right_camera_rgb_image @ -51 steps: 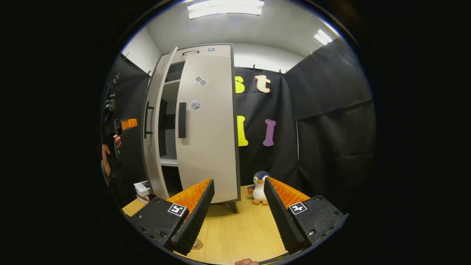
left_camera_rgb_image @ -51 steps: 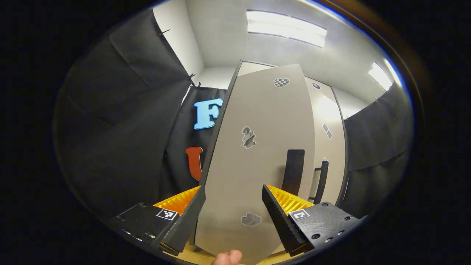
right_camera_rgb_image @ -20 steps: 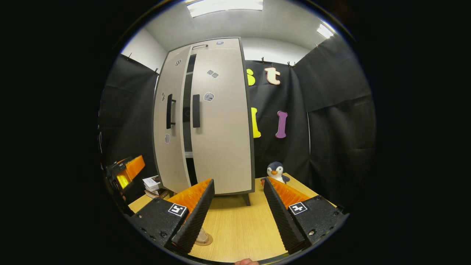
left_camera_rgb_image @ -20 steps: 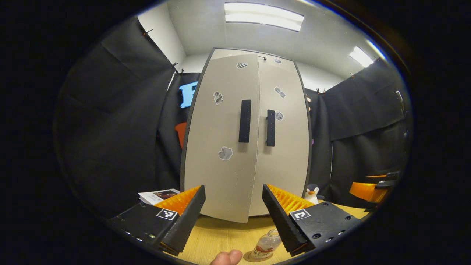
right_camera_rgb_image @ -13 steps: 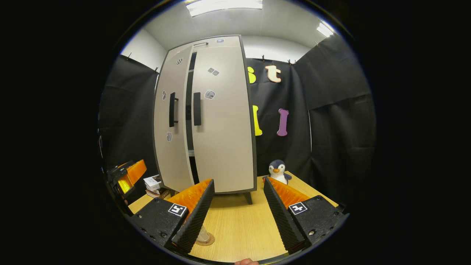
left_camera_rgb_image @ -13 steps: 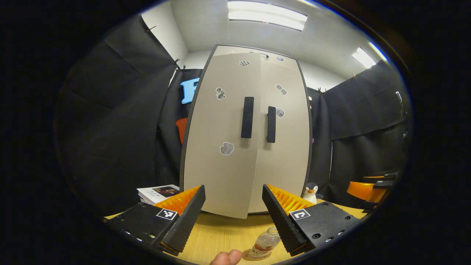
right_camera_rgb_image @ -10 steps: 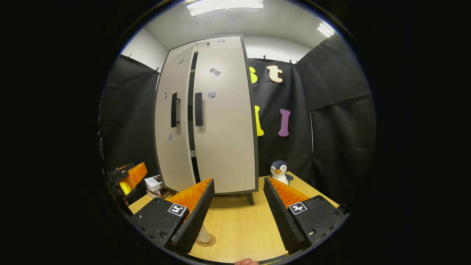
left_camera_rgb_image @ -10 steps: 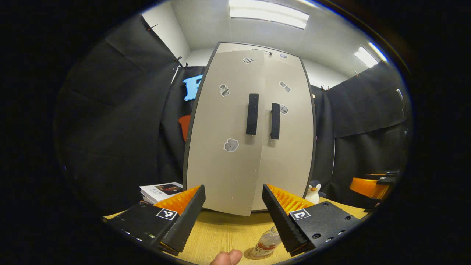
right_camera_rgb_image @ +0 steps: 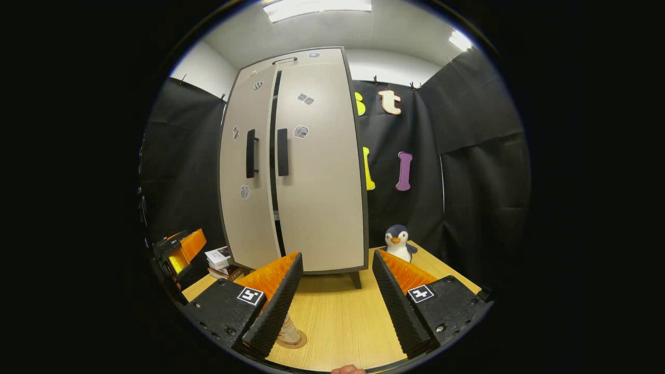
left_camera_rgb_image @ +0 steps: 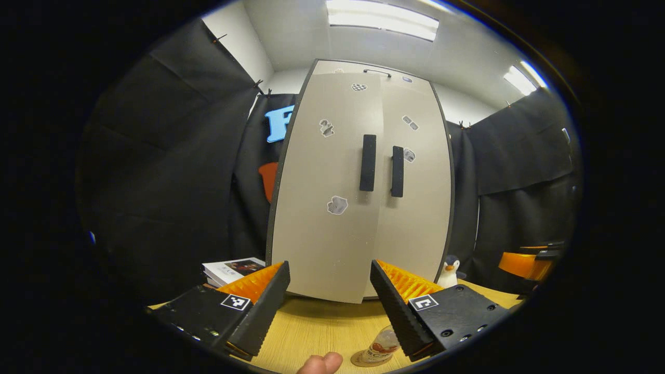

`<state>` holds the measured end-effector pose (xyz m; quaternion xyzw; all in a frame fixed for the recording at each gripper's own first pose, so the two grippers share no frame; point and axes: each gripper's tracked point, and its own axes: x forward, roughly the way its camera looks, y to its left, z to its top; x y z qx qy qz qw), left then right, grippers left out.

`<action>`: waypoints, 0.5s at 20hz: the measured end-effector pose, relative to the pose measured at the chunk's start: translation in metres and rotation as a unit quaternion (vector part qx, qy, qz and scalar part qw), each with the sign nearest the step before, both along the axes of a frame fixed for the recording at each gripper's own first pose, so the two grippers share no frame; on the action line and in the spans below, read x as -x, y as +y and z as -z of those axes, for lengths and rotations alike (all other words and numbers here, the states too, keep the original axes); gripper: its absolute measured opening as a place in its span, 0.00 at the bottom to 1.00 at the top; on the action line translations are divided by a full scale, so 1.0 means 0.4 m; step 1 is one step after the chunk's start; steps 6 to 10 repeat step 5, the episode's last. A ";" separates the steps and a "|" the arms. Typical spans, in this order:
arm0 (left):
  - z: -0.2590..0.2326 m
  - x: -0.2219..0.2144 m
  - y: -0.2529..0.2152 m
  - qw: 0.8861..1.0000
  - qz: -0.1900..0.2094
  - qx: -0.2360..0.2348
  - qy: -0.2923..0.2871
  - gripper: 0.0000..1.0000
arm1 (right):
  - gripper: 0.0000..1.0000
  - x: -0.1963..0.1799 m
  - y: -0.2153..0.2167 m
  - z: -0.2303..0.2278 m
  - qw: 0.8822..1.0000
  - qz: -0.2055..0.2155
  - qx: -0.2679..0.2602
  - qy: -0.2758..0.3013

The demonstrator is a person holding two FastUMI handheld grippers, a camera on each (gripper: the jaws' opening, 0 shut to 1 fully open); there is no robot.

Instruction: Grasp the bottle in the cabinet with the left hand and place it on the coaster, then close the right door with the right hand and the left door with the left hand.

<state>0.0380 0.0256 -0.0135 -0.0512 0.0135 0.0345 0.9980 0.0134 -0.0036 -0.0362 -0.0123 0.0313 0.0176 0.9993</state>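
On the wooden table [right_camera_rgb_image: 337, 322], one cabinet [right_camera_rgb_image: 317, 171] with two doors and one bottle [left_camera_rgb_image: 382, 345] on one coaster [left_camera_rgb_image: 363, 361] are seen. Both the left gripper [left_camera_rgb_image: 328, 291] and the right gripper [right_camera_rgb_image: 336, 283] are held wide open, empty.

Beige cabinet [left_camera_rgb_image: 358, 208], black handles [left_camera_rgb_image: 368, 162], light wood table [right_camera_rgb_image: 337, 322].

This is a staged recording booth, not a lived-in room. Black cloth walls [right_camera_rgb_image: 467, 171] hang in folds, clipped along their top edge, and above them show a plain white wall and ceiling with long fluorescent light panels [left_camera_rgb_image: 382, 18]. A light wooden tabletop [right_camera_rgb_image: 337, 317] carries a tall beige two-door cabinet with black bar handles [right_camera_rgb_image: 311, 171] and small printed marker stickers [left_camera_rgb_image: 337, 205] on its doors. A small plush penguin toy [right_camera_rgb_image: 398, 241] and a stack of books [left_camera_rgb_image: 234, 269] sit beside the cabinet as household props.
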 end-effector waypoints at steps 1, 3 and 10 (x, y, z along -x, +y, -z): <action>0.003 -0.002 0.001 1.000 -0.001 0.000 0.002 0.99 | 0.83 0.001 -0.002 0.002 1.000 0.002 0.000 0.002; 0.005 -0.002 -0.001 1.000 0.000 0.000 0.005 0.95 | 0.83 0.004 -0.009 0.001 1.000 0.007 -0.002 0.001; 0.002 -0.003 -0.003 1.000 0.001 -0.001 0.003 0.90 | 0.83 0.003 -0.011 0.004 1.000 0.009 -0.004 0.002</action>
